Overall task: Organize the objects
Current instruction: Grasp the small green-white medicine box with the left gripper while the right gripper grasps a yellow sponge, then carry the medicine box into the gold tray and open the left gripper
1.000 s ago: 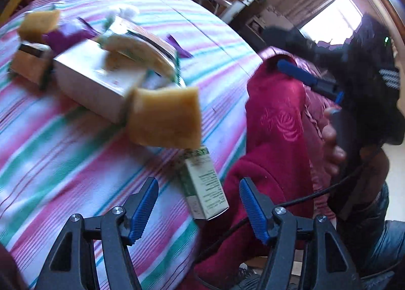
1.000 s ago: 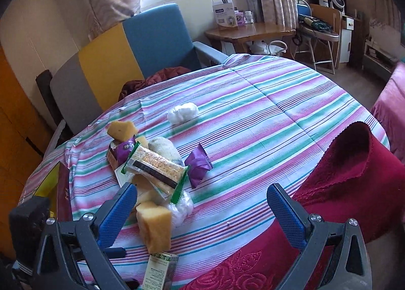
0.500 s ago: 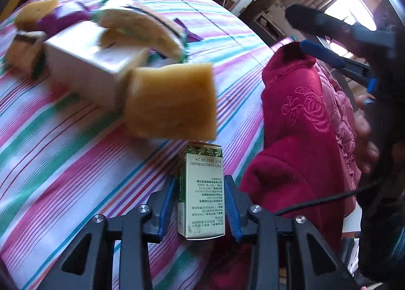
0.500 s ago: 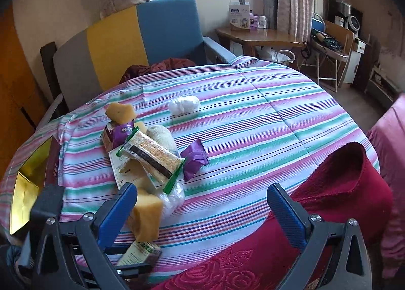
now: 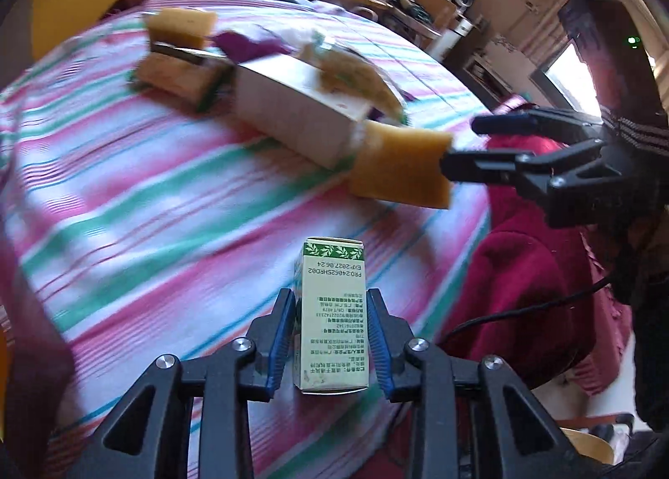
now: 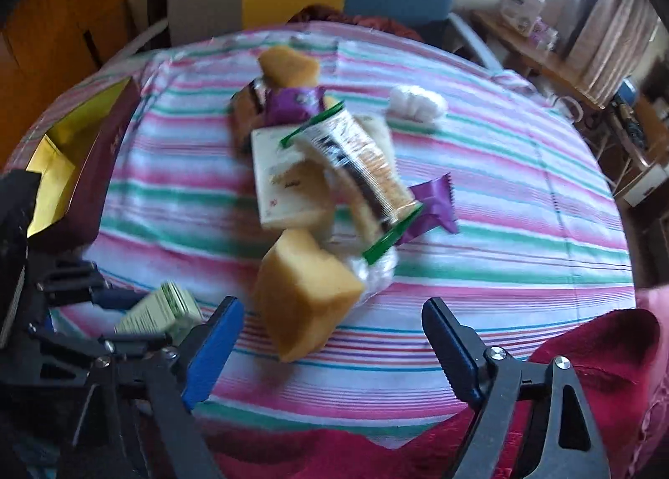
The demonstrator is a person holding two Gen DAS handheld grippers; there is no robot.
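Gripping small green-and-white carton (image 5: 333, 313) lengthwise, left gripper (image 5: 332, 339) fingers closing, leaf-printed end forward.

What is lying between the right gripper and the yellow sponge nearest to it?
Only bare striped tablecloth lies between the right gripper and yellow sponge, in the right wrist view.

Matt striped cloth tablecloth (image 6: 501, 203), porous yellow sponge (image 6: 305, 295), printed cardboard carton (image 5: 332, 311)

- left gripper (image 5: 332, 336): black angular frame, blue ribbed pads, silver screws on the finger arms.
- right gripper (image 6: 330, 339): same black frame, blue pads; thin black cable (image 5: 522, 313) trails behind it; green indicator light (image 5: 634, 40) on its body.
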